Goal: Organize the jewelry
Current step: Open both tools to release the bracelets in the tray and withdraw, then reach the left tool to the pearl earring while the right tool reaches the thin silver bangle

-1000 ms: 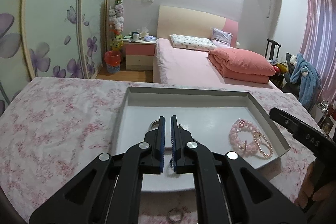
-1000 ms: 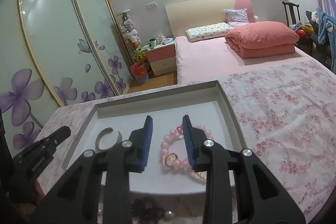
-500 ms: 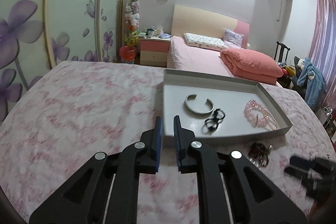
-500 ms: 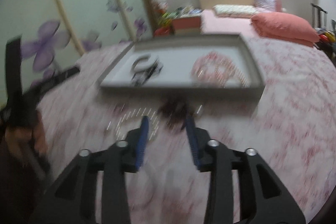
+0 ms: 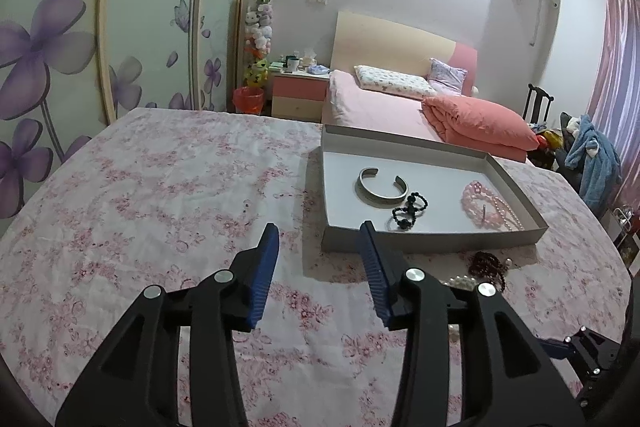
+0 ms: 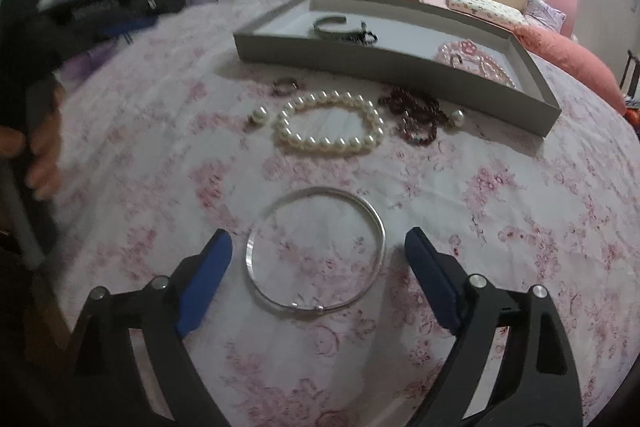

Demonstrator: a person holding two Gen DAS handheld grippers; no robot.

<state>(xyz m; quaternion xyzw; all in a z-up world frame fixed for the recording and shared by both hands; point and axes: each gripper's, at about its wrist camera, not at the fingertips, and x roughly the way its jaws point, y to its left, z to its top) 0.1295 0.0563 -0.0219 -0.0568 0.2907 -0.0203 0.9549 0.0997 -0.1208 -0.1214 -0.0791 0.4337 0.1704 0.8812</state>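
Silver ring necklace (image 6: 316, 251) flat on cloth.

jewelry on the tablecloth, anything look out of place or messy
Several pieces lie loose in front of the grey tray instead of in it: a pearl bracelet, a heaped dark red bead strand, two stray pearls and a thin silver hoop. Nothing looks broken.

Left gripper (image 5: 318, 235) held low and level, jaws spread wide, blue pads (image 5: 262, 277) facing each other, nothing between them. Right gripper (image 6: 318, 245) tilted downward, jaws spread wider, pads (image 6: 202, 285) clear of contact. Person's left hand (image 6: 42, 155) grips the left tool's handle at far left of right wrist view, blurred.
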